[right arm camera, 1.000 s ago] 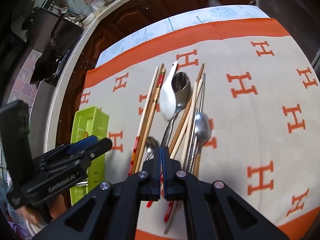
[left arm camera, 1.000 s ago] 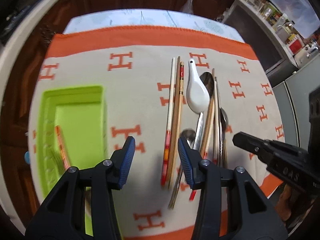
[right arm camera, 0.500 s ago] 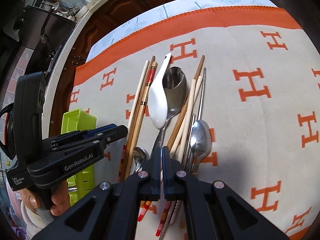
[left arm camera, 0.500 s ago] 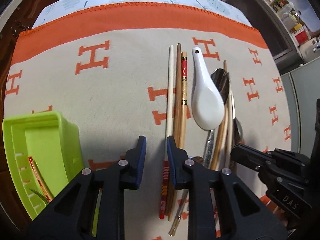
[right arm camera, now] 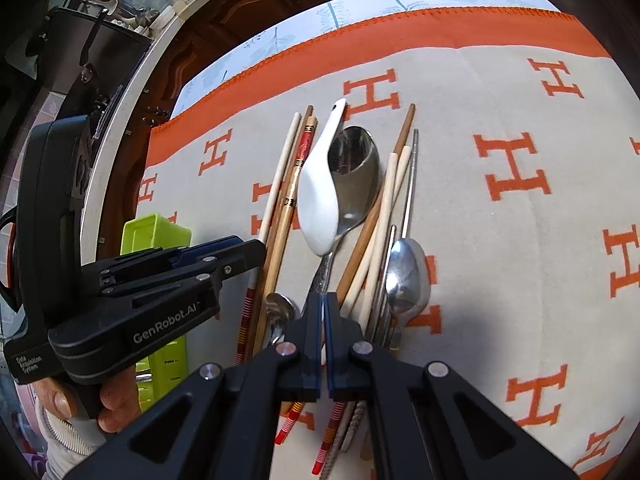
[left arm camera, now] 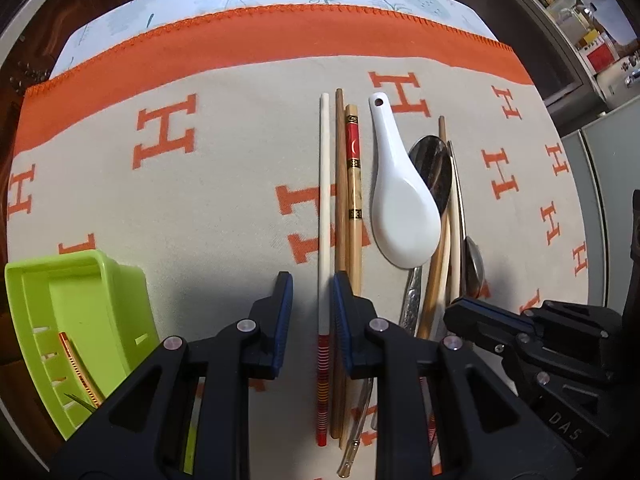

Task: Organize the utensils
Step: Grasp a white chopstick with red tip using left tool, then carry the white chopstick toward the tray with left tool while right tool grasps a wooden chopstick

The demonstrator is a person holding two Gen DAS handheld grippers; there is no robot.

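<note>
On the orange-and-cream cloth (left arm camera: 200, 208) lies a row of chopsticks and spoons. My left gripper (left arm camera: 313, 300) is open and low, straddling the white chopstick with a red-striped end (left arm camera: 325, 216); the right pad is close to it. Beside it lie a brown chopstick (left arm camera: 341, 200) and a red-banded one (left arm camera: 353, 184), then a white ceramic spoon (left arm camera: 400, 208) over a large metal spoon (left arm camera: 434, 168). My right gripper (right arm camera: 323, 300) is shut with nothing seen between its fingers, hovering over the large metal spoon's handle (right arm camera: 325, 272). The left gripper (right arm camera: 252, 254) shows at its left.
A lime-green tray (left arm camera: 80, 292) stands at the near left and holds one patterned chopstick (left arm camera: 78, 364). More pale chopsticks (right arm camera: 384, 216) and a smaller metal spoon (right arm camera: 404, 272) lie to the right of the pile. A hand (right arm camera: 116, 400) grips the left tool. Kitchen counters ring the table.
My left gripper has moved forward and right from beside the tray, narrowed its jaws and come down around the white chopstick. The right gripper stayed shut and crept slightly forward.
</note>
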